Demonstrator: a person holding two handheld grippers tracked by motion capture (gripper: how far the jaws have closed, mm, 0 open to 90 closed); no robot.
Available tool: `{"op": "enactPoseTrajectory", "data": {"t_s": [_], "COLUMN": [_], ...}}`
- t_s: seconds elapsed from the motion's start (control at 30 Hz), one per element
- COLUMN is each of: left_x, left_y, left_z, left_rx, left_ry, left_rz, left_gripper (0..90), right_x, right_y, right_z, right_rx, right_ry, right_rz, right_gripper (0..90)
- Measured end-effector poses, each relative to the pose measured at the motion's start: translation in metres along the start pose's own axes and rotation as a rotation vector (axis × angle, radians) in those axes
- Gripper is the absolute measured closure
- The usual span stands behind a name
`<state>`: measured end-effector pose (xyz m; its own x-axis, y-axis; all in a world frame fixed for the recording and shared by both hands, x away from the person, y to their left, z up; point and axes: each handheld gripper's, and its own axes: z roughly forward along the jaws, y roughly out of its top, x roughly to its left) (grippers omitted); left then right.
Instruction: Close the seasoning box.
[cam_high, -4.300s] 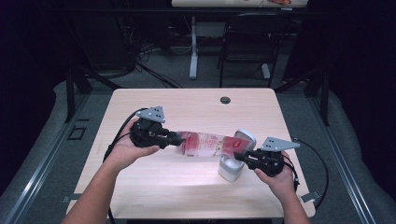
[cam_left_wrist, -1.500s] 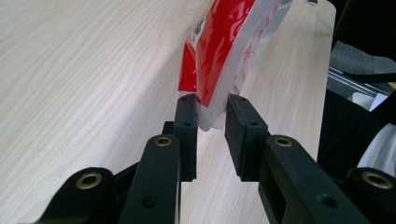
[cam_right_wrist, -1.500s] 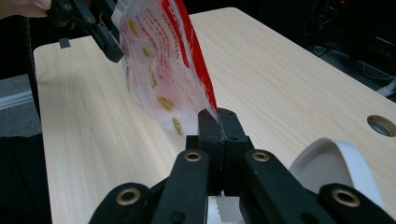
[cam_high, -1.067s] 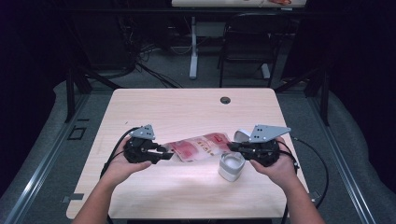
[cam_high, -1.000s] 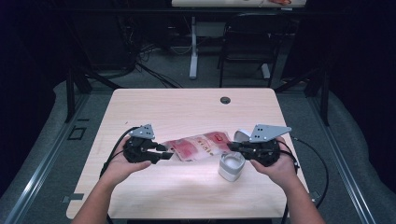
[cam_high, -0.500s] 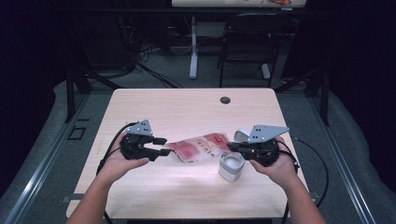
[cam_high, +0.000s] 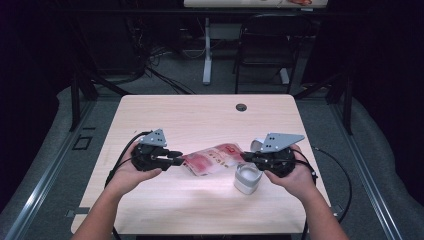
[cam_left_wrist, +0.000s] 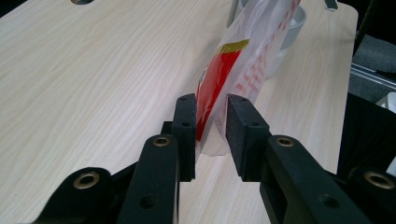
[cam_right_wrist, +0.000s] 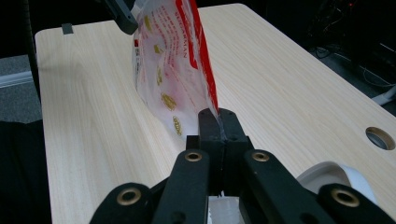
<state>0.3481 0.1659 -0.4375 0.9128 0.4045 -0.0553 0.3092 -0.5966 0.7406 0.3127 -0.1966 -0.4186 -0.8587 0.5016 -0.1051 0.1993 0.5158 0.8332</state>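
A crinkled clear plastic bag printed in red with gold marks (cam_high: 212, 159) lies stretched between the two tools over the middle of the pale wooden table (cam_high: 200, 115); the right gripper (cam_high: 246, 156) has its black jaws pressed together on one edge of the bag, the film pinched flat between the pads (cam_right_wrist: 227, 125); the left gripper (cam_high: 181, 159) has just been closing its jaws, and in the left gripper view the other end of the bag stands between them, touching one pad (cam_left_wrist: 186, 122) while a narrow gap shows at the other, so the bag is not yet clamped there; a small white round container (cam_high: 248, 177) sits on the table just below the right gripper, near the bag's right end.
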Motion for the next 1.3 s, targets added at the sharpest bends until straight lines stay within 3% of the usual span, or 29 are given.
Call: {"op": "enactPoseTrajectory", "data": {"t_s": [0.17, 0.8, 1.3], "left_x": [0.001, 0.003, 0.002], "left_y": [-0.008, -0.020, -0.031], "left_z": [0.005, 0.007, 0.017], "left_rx": [-0.008, -0.020, -0.025], "left_ry": [-0.017, -0.010, -0.022], "left_rz": [-0.012, -0.028, -0.047], "left_gripper": [75.5, 78.1, 78.2], "right_x": [0.001, 0.003, 0.005], "right_y": [0.002, 0.017, 0.019], "right_z": [0.002, 0.006, 0.009], "right_rx": [0.005, -0.025, -0.020], "right_ry": [-0.002, 0.016, 0.025], "right_rz": [-0.006, -0.005, -0.007], "right_gripper": [90.0, 90.0, 90.0]}}
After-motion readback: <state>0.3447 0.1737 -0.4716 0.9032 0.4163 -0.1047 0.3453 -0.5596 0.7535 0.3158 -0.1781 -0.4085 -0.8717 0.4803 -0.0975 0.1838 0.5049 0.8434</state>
